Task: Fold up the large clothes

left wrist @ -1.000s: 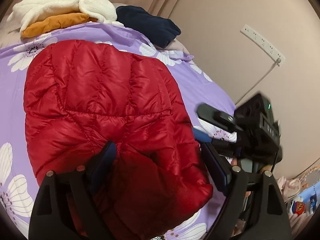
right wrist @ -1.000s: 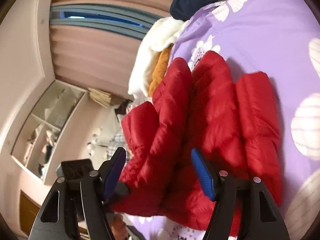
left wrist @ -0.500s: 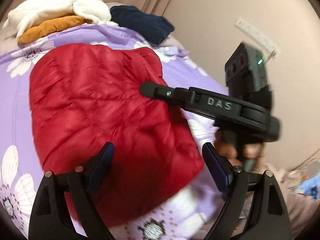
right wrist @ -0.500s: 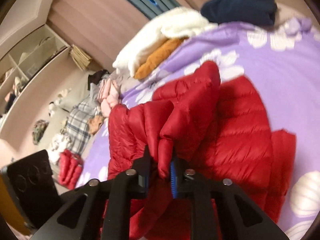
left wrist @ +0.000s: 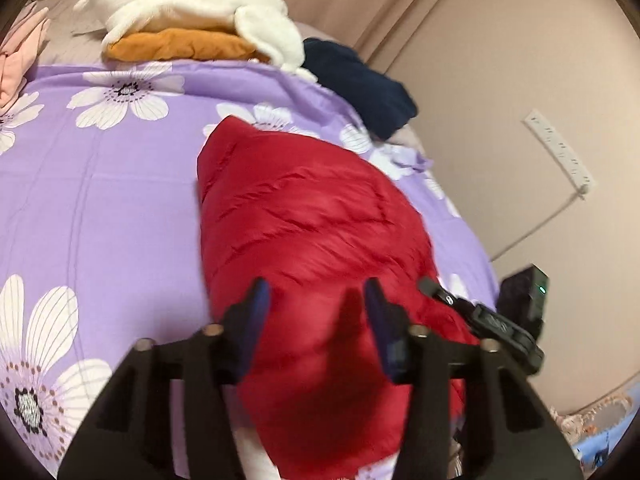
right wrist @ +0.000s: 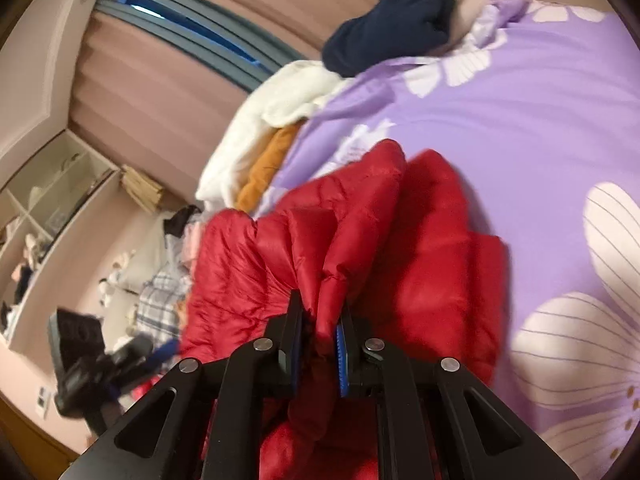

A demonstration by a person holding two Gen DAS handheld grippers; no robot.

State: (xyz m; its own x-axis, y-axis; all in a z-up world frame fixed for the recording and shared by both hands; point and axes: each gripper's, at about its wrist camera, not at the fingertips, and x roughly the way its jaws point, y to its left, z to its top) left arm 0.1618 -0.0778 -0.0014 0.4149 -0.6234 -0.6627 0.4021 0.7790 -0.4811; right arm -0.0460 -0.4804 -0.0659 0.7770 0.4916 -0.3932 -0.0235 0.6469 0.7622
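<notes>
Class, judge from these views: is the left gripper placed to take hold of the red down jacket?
Probably yes. The left gripper has the red down jacket between its jaws, which have just been closing; nothing blocks it. Whether they press yet is unclear.

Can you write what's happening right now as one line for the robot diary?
right gripper: shut on red puffer jacket | left gripper: jaws just closing around jacket | bed: jacket on purple flowered sheet

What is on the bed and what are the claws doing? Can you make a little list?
bed cover: purple sheet with white flowers
main thing: red puffy jacket, lying on the sheet
right claw: shut on a fold of the jacket
left claw: has just been closing, jacket between its pads, grip unclear
pile at far edge: white fleece on top of an orange garment
beside the pile: dark blue garment
</notes>
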